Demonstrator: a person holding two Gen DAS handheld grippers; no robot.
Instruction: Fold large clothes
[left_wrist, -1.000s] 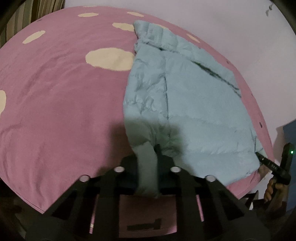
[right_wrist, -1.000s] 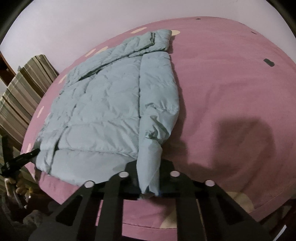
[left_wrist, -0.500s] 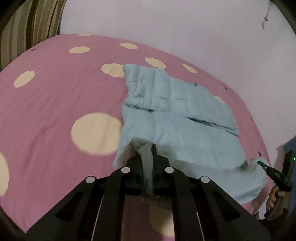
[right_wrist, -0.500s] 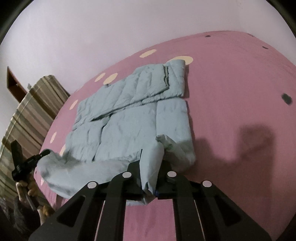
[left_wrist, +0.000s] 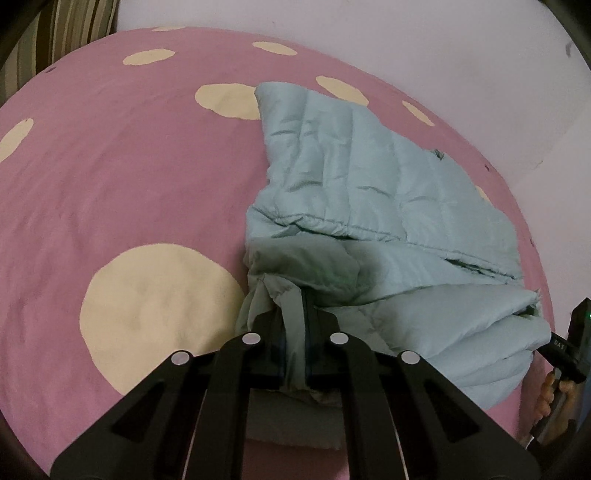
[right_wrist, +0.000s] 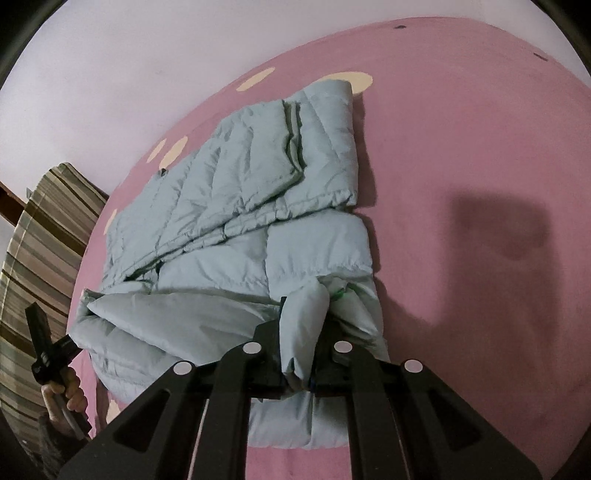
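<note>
A: Background logged: a pale wall (left_wrist: 424, 44) is seen behind a bed (left_wrist: 129, 192), which is covered in pink with cream dots. A striped fabric (right_wrist: 40, 236) is noted past the bed's left edge in the right wrist view.

B: Task item?

A: A light blue puffer jacket (left_wrist: 369, 177) is laid on the bed, toward the near edge, with the far part spread flat and reaching up toward the wall-side edge. The near hem is lifted off the cover and doubled back over the rest. In the right wrist view the same garment (right_wrist: 240, 206) is seen, with a quilted upper layer lying across the body panels.

B: Left side?

A: The left gripper (left_wrist: 294, 332) is held at the near left corner of the jacket. Its fingers (left_wrist: 267, 328) are pressed together on a bunched fold of hem fabric, which is pinched between them and hangs out below.

B: Right side?

A: The right gripper (right_wrist: 299, 339) is held at the other near corner. Its fingers (right_wrist: 267, 332) are clamped on a rolled fold of blue fabric. A hand (left_wrist: 554, 398) on the handle is glimpsed at the right rim of the left view, and the other hand (right_wrist: 62, 387) at the lower left of the right view.

B: Anything else?

A: A dark shadow (right_wrist: 506, 225) is cast on the bare cover beside the jacket.
</note>
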